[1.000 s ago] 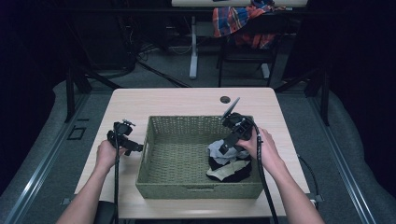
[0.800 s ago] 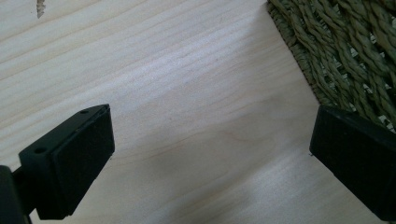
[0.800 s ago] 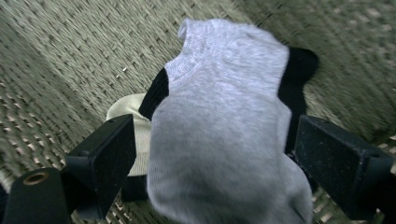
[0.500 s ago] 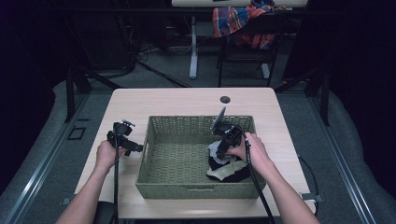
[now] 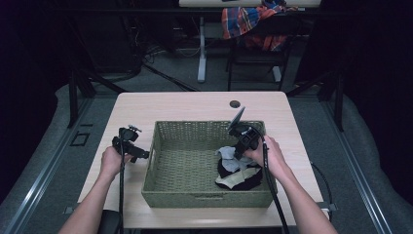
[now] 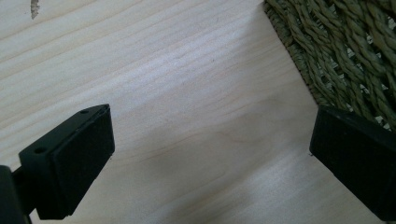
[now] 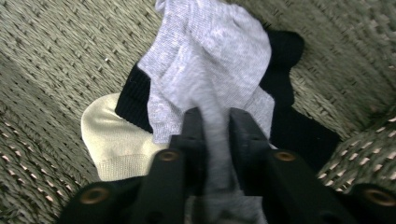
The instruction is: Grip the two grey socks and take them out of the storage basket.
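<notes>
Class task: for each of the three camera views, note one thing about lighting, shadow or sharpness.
High view: lit table, surroundings nearly black. Left gripper view: sharp wood grain, soft jaw shadows. Right gripper view: the grey sock blurs where the right gripper pinches it; the basket weave is sharper.

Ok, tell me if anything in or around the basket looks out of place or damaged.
Nothing stands out. The woven basket sits square on the table and looks intact. Grey sock, black sock and cream sock lie heaped in its right side, the right hand-held gripper pinching the grey one.
</notes>
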`<move>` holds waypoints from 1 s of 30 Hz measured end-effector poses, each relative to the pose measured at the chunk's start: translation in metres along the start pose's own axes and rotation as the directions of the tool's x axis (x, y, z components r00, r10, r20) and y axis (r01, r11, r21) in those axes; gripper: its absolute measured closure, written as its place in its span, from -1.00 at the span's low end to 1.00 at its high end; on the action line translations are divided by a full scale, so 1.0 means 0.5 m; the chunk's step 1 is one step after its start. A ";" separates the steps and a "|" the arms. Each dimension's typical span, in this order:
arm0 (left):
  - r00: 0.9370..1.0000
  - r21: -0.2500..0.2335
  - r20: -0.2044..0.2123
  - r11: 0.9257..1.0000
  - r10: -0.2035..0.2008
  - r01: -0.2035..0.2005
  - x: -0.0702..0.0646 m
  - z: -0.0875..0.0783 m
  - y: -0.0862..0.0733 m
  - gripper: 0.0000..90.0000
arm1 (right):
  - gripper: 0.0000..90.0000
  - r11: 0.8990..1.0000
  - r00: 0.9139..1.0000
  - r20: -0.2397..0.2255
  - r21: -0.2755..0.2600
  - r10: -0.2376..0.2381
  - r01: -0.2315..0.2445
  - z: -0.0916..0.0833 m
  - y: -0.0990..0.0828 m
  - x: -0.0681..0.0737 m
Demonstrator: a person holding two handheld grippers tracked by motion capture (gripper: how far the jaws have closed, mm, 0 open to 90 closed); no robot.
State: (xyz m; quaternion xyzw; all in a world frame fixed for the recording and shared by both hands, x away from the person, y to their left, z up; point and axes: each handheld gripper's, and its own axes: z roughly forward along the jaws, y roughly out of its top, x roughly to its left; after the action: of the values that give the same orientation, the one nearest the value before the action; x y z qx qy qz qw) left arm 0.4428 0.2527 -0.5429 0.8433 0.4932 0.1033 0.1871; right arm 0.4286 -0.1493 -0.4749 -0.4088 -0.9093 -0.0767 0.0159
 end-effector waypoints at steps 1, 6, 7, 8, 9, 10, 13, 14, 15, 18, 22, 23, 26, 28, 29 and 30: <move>1.000 0.000 0.000 1.000 0.000 0.000 0.000 0.000 0.000 -1.00 | 0.86 1.000 1.000 -0.002 -0.006 0.001 -0.001 -0.002 -0.001 0.001; 1.000 0.000 -0.001 1.000 0.000 0.000 -0.001 0.000 0.000 -1.00 | 0.89 1.000 1.000 0.001 0.008 -0.012 0.012 -0.007 -0.002 0.006; 1.000 -0.001 -0.001 1.000 0.000 0.000 0.000 0.000 0.000 -1.00 | 0.89 1.000 1.000 0.007 -0.004 -0.008 0.008 -0.011 -0.003 0.008; 1.000 -0.001 -0.001 1.000 0.000 0.000 0.000 0.000 0.000 -1.00 | 0.89 1.000 1.000 0.007 -0.002 -0.015 0.015 -0.018 -0.002 0.008; 1.000 0.001 -0.001 1.000 0.001 -0.001 0.000 0.000 0.000 -1.00 | 0.89 1.000 1.000 0.007 -0.014 -0.014 0.014 -0.025 -0.004 0.008; 1.000 0.001 -0.001 1.000 0.001 -0.001 0.000 0.000 0.000 -1.00 | 0.89 1.000 1.000 0.007 -0.014 -0.014 0.014 -0.025 -0.004 0.008; 1.000 0.000 -0.002 1.000 0.001 -0.001 0.000 0.000 0.000 -1.00 | 0.89 0.997 1.000 0.003 -0.072 -0.011 0.011 -0.054 -0.011 0.011; 1.000 -0.001 -0.005 1.000 0.001 -0.001 -0.001 -0.001 0.000 -1.00 | 0.89 0.997 1.000 0.004 -0.075 -0.015 0.015 -0.062 -0.012 0.012; 1.000 -0.004 -0.008 1.000 0.000 0.000 -0.001 -0.001 0.000 -1.00 | 0.89 0.996 1.000 0.001 -0.086 -0.010 0.010 -0.067 -0.014 0.013; 1.000 -0.003 -0.008 1.000 0.001 -0.001 0.000 -0.002 0.000 -1.00 | 0.89 0.994 1.000 -0.008 -0.112 -0.009 0.008 -0.084 -0.018 0.013; 1.000 -0.003 -0.009 1.000 0.001 -0.001 0.000 -0.001 0.000 -1.00 | 0.89 0.990 1.000 -0.001 -0.139 -0.003 0.003 -0.104 -0.025 0.010; 1.000 -0.002 -0.009 1.000 0.001 -0.001 0.000 -0.001 0.000 -1.00 | 0.89 0.990 1.000 -0.001 -0.139 -0.003 0.003 -0.104 -0.025 0.010; 1.000 -0.002 -0.008 1.000 -0.003 0.003 0.001 -0.002 -0.003 -1.00 | 0.88 0.988 1.000 -0.006 -0.152 0.003 -0.004 -0.117 -0.030 0.005; 1.000 0.002 -0.007 1.000 -0.004 0.004 0.003 -0.003 -0.004 -1.00 | 0.88 0.987 1.000 -0.007 -0.163 0.004 -0.005 -0.121 -0.032 0.003; 1.000 0.000 -0.009 1.000 -0.006 0.006 0.003 -0.003 -0.006 -1.00 | 0.88 0.987 1.000 -0.006 -0.160 0.003 -0.004 -0.124 -0.033 0.001; 1.000 0.000 -0.010 1.000 -0.012 0.012 0.003 -0.003 -0.007 -1.00 | 0.88 0.986 1.000 0.003 -0.166 0.006 -0.005 -0.126 -0.034 0.000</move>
State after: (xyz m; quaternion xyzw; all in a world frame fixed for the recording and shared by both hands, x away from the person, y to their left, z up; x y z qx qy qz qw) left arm 0.4403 0.2559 -0.5430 0.8399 0.4991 0.1062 0.1851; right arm 0.4138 -0.1698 -0.4146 -0.4114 -0.8986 -0.1512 -0.0197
